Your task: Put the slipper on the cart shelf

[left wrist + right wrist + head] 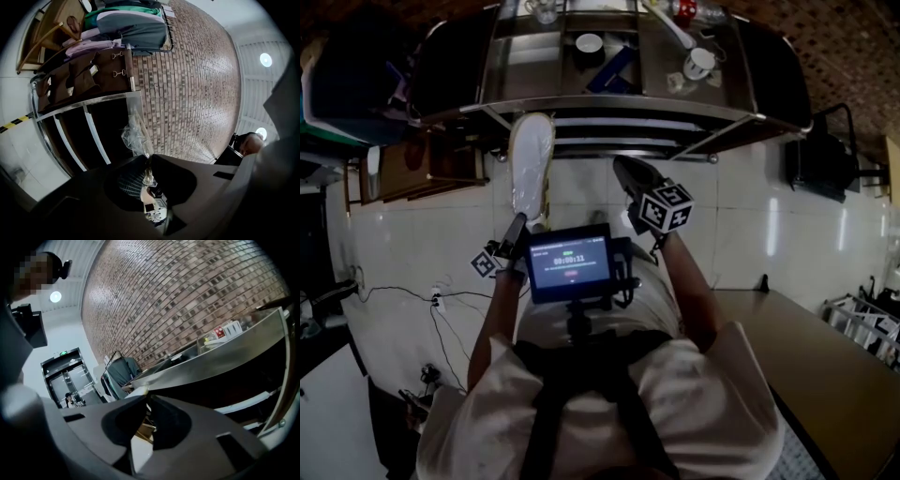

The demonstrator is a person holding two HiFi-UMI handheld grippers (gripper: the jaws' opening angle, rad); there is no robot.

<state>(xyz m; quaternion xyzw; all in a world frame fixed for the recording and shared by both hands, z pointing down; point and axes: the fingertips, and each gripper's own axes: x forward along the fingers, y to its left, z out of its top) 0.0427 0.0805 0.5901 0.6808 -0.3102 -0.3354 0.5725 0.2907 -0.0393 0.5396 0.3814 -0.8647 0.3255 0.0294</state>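
We see the left claw [516, 228] closed on the lower end of the white slipper [532, 161]. The slipper stands upright above the claw, left of centre in the head view, over the white tiled floor [741, 216]. Its upper end reaches the front rim of the cart [609, 105] in the picture. In the left gripper view the same claw [147, 160] pinches crinkled clear wrap [134, 136] that covers the slipper and rises from the jaw tips in front of the cart's dark shelves. The slipper is held in the air and is not yet on any shelf. The right claw [626, 173] sits just right of centre, apart from the slipper, with its marker cube [666, 207] turned towards us. In the right gripper view this claw [146, 397] is closed, with only a thin slit between the jaws. The cart fills the top of the head view. Its steel top carries a cup [698, 64] and a bowl [589, 42], and a lower shelf [619, 125] shows beneath the front rim. A brown bench [811, 361] lies at the lower right.
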